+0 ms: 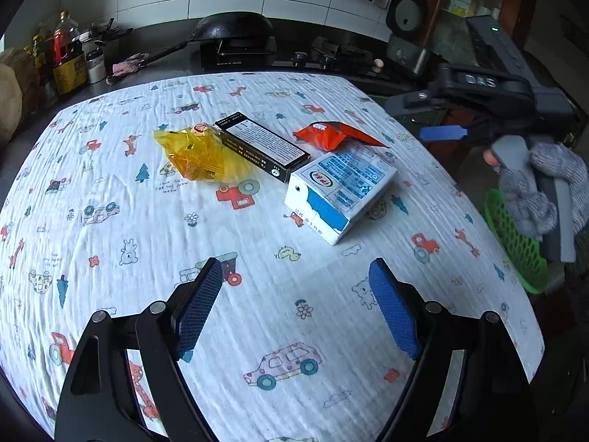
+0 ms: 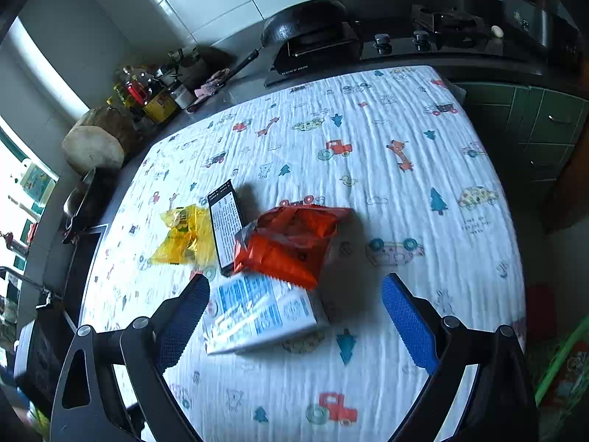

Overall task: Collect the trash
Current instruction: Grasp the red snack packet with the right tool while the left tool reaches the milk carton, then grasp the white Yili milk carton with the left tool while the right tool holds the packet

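Milk carton, label unreadable, gripper marked "DAS"

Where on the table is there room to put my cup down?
The near cloth, between the left tongs and the milk carton, is bare. So is the cloth beyond the black box. The middle is crowded: yellow wrapper, black box, red wrapper and carton lie close together.

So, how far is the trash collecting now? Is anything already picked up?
Nothing looks collected yet. All four pieces lie on the tablecloth: yellow wrapper, black box, orange packet and milk carton. Nothing is in hand: the left gripper and right gripper are both open and empty. All four are left to go, perhaps into the green basket beside the table.
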Demonstrator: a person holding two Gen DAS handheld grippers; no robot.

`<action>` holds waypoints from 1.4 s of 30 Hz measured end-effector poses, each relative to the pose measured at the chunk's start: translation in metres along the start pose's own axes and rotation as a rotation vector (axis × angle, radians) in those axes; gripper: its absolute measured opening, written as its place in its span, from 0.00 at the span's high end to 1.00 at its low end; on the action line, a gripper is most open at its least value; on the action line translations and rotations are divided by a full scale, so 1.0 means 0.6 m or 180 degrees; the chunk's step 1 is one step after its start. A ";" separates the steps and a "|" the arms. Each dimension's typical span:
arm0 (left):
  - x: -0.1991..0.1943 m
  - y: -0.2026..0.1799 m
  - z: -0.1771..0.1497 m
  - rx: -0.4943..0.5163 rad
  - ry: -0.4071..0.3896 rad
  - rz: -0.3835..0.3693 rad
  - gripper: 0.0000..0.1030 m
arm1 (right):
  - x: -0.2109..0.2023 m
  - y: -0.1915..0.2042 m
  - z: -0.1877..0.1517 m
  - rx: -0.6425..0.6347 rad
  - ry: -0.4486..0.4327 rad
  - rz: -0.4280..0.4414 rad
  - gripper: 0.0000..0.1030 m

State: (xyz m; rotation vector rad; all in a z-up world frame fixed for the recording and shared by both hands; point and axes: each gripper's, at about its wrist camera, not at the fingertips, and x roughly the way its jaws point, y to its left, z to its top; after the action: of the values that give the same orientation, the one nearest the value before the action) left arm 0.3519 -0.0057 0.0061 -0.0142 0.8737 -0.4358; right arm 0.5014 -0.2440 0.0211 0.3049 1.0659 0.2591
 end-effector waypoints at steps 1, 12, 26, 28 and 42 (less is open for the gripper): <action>0.000 0.004 0.000 -0.0008 -0.0002 -0.0002 0.22 | 0.015 0.001 0.013 0.0058 0.0040 -0.0036 0.11; 0.012 0.020 0.008 0.0065 0.0012 -0.0035 0.22 | 0.147 -0.002 0.065 0.0320 0.0632 -0.0061 0.11; 0.051 -0.019 0.052 0.0415 0.0025 -0.0125 0.22 | 0.108 -0.043 0.055 0.0426 0.0430 0.0031 0.39; 0.060 -0.031 0.061 0.0530 0.0021 -0.0124 0.22 | 0.088 -0.057 0.052 0.0487 0.0349 0.0093 0.39; 0.142 -0.105 0.106 0.1417 0.0166 -0.0302 0.20 | -0.065 -0.154 -0.014 0.0552 -0.0021 0.0122 0.39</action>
State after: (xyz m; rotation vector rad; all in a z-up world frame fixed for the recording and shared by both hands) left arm 0.4241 -0.1056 -0.0037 0.3675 0.8137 -0.7148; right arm 0.4814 -0.3425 0.0150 0.4819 1.0789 0.2001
